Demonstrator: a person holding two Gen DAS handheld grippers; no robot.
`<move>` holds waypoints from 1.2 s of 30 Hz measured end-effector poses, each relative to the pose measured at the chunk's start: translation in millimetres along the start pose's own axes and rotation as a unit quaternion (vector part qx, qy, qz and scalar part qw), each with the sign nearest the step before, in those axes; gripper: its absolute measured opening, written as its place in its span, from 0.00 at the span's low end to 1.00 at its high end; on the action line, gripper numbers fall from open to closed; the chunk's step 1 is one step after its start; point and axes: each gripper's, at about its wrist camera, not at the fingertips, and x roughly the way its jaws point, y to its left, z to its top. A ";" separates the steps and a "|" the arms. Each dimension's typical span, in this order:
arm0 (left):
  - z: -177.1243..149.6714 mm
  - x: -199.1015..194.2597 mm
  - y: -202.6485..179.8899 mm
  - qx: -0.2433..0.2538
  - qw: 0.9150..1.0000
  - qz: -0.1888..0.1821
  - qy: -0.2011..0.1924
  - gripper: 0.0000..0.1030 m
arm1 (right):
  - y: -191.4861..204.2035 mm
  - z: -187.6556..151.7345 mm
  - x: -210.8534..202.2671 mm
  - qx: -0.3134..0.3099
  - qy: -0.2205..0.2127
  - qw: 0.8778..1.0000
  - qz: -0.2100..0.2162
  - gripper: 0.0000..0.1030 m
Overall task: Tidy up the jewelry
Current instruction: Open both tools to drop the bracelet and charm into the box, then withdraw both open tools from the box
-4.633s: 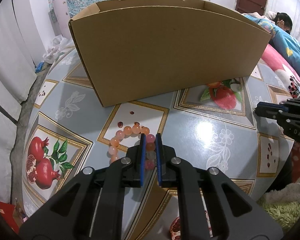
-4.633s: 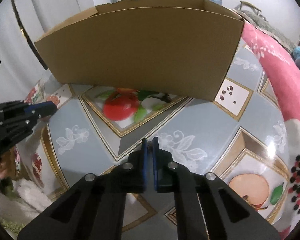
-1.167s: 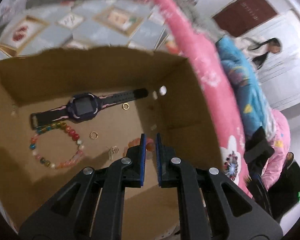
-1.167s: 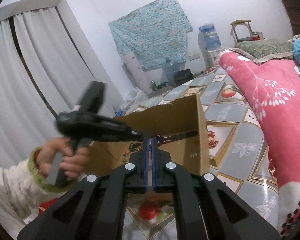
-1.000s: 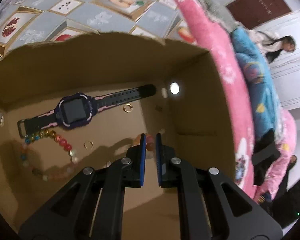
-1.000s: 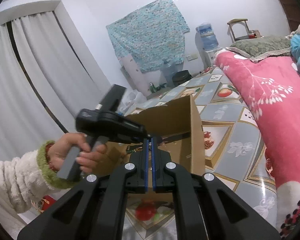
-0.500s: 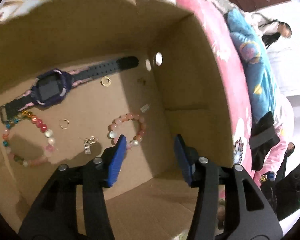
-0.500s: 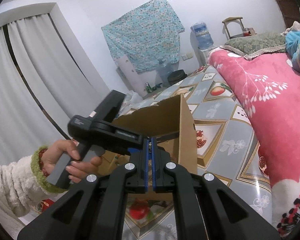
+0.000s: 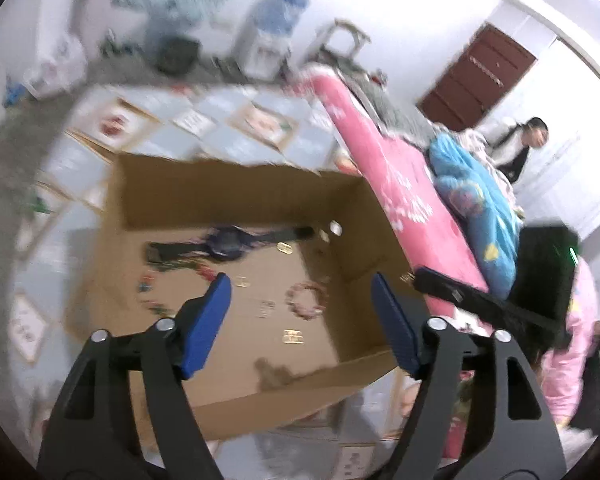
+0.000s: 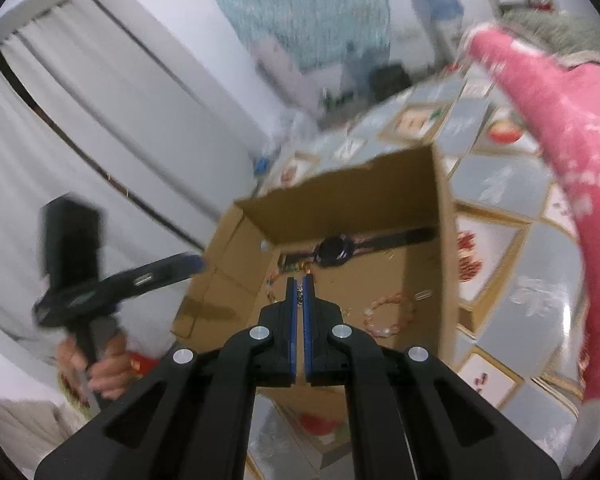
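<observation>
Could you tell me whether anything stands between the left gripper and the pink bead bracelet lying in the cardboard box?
Nothing visible does. The left gripper hangs above the open brown cardboard box, its fingers opening with nothing between them. The pink bead bracelet lies bare on the box floor, apart from the dark purple wristwatch.

Matt brown cardboard box (image 9: pixel 236 196), glossy patterned tablecloth (image 10: pixel 500 176), smooth pink beaded bracelet (image 10: pixel 388 316).

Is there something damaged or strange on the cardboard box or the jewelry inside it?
The cardboard box has a ragged, torn top edge on its far wall and near wall. Inside, the watch and pink bead bracelet lie flat and look intact, though blur hides detail.
</observation>
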 end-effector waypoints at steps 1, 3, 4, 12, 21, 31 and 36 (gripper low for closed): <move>-4.8 -8.5 1.1 0.004 1.000 0.014 -0.014 0.71 | 0.5 7.6 13.1 0.001 0.022 1.000 -0.008 0.03; -16.0 -27.1 7.9 0.010 0.998 0.045 -0.041 0.74 | 3.5 16.4 30.0 -0.005 0.049 0.999 -0.013 0.03; -19.5 -32.5 11.9 0.011 0.997 0.053 -0.047 0.75 | 4.8 20.6 37.2 -0.008 0.058 0.998 -0.017 0.03; -43.7 -66.6 47.6 -0.009 0.991 0.109 -0.079 0.81 | 10.7 45.4 88.8 -0.032 0.113 0.991 -0.067 0.03; -59.6 -58.5 66.0 -0.038 0.992 0.101 -0.061 0.81 | 5.3 47.1 85.0 -0.018 0.101 0.992 -0.072 0.04; -62.5 -42.6 61.5 -0.033 0.990 0.124 -0.049 0.82 | 6.0 35.7 10.3 0.001 0.010 0.997 -0.072 0.41; -60.8 -25.8 60.6 -0.034 0.989 0.140 -0.027 0.85 | -15.1 12.9 -36.3 0.021 -0.041 0.993 -0.112 0.56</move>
